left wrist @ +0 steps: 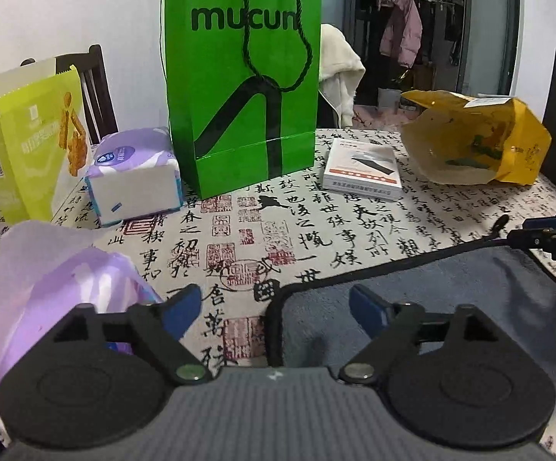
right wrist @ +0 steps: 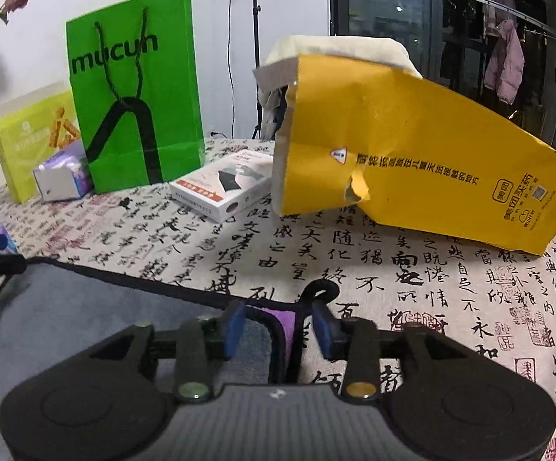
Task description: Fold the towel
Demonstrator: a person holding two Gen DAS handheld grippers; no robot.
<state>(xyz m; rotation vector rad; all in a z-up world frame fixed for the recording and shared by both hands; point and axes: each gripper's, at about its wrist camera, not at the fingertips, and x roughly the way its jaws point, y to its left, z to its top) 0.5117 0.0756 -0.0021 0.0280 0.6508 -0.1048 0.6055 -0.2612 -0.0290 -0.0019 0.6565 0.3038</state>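
A grey-blue towel [left wrist: 450, 299] with a black hem lies flat on the calligraphy tablecloth [left wrist: 278, 230]. My left gripper [left wrist: 276, 309] is open, its jaws wide apart astride the towel's near left corner. In the right wrist view the towel [right wrist: 67, 307] spreads to the left. My right gripper [right wrist: 278, 330] is open, its blue pads on either side of the towel's right corner, where a purple underside and a black hanging loop [right wrist: 322, 292] show. The right gripper also appears at the left view's right edge [left wrist: 550, 240].
A green mucun paper bag [left wrist: 239, 88], a lime snack box [left wrist: 28, 146], a purple tissue pack [left wrist: 136, 176], a white box [left wrist: 362, 169] and a torn yellow bag [left wrist: 477, 142] stand at the back. A purple plastic bag [left wrist: 47, 299] lies left of my left gripper.
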